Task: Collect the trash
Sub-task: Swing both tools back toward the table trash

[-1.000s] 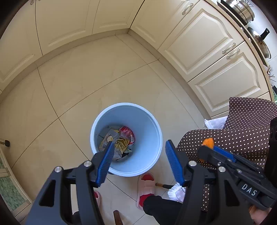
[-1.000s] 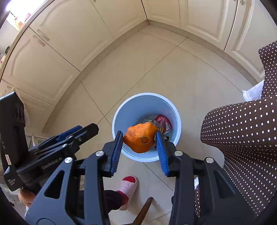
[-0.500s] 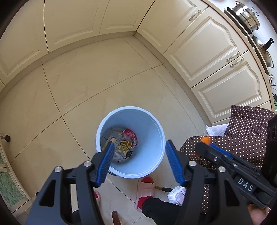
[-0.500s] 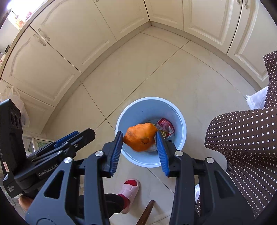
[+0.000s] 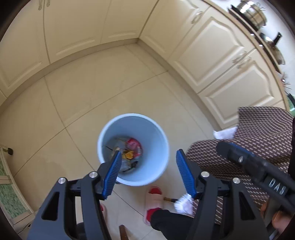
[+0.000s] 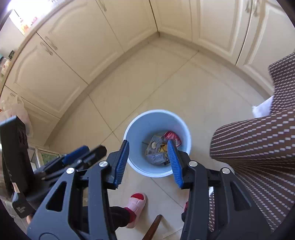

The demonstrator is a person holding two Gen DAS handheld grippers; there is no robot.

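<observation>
A light blue bin (image 5: 133, 147) stands on the tiled floor, also in the right wrist view (image 6: 156, 129). Inside lie wrappers, a red packet (image 5: 133, 144) and an orange peel piece (image 5: 128, 154); the trash also shows in the right wrist view (image 6: 158, 148). My left gripper (image 5: 148, 166) is open and empty high above the bin's near rim. My right gripper (image 6: 147, 157) is open and empty above the bin. The right gripper's body shows at the right of the left wrist view (image 5: 258, 169).
Cream cabinets (image 5: 212, 46) line the floor's far sides. A brown dotted cloth (image 6: 258, 147) covers a table at the right, with white tissue (image 5: 225, 132) at its edge. The person's slippered feet (image 6: 135, 205) stand near the bin. Pots (image 5: 254, 13) sit on the counter.
My right gripper opened and the orange peel it held dropped into the bin. Both grippers rose and drew back a little; the view is blurred by motion.
</observation>
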